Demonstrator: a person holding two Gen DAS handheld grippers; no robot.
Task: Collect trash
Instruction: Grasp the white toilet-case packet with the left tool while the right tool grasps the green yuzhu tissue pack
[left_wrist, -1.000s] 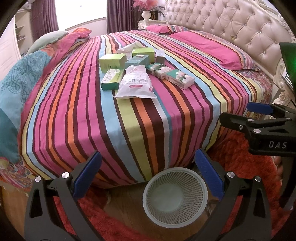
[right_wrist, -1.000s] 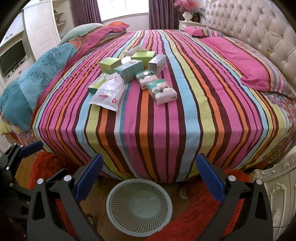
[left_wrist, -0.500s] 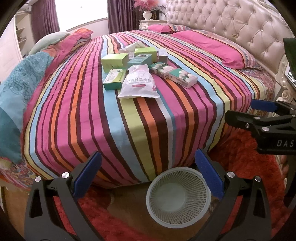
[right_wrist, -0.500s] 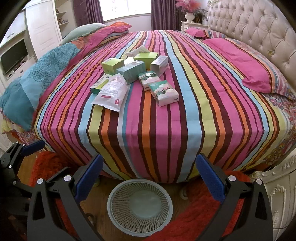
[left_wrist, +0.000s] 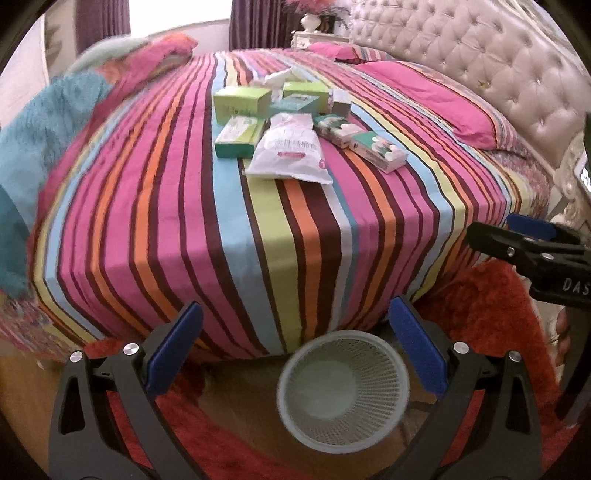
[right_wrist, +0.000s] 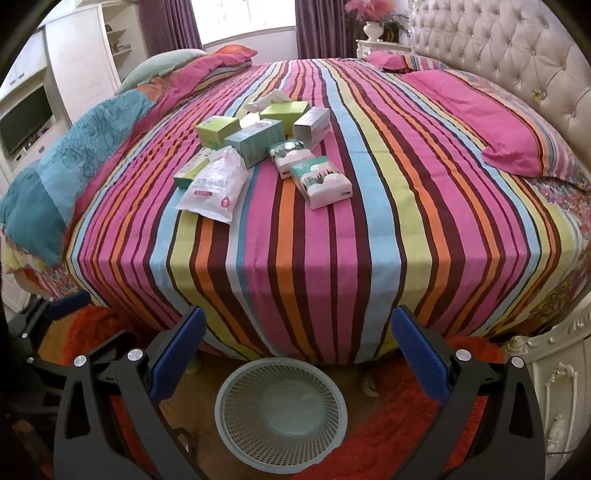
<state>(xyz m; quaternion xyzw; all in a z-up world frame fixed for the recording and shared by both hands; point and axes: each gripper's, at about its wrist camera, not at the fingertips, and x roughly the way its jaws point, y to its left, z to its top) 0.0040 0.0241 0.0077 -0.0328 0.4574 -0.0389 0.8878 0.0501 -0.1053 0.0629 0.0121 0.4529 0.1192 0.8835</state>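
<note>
Trash on striped bed (right_wrist: 332, 258): 7 boxes, 1 white pouch (right_wrist: 214, 186), 1 basket (right_wrist: 280, 406) below; both claws (left_wrist: 295, 350) (right_wrist: 299, 350) apart, empty.

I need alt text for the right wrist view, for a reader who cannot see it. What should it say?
A cluster of small boxes and a white plastic bag lies on a bed with a striped cover. Below, the open right gripper hangs over an empty white mesh basket on the floor.
</note>
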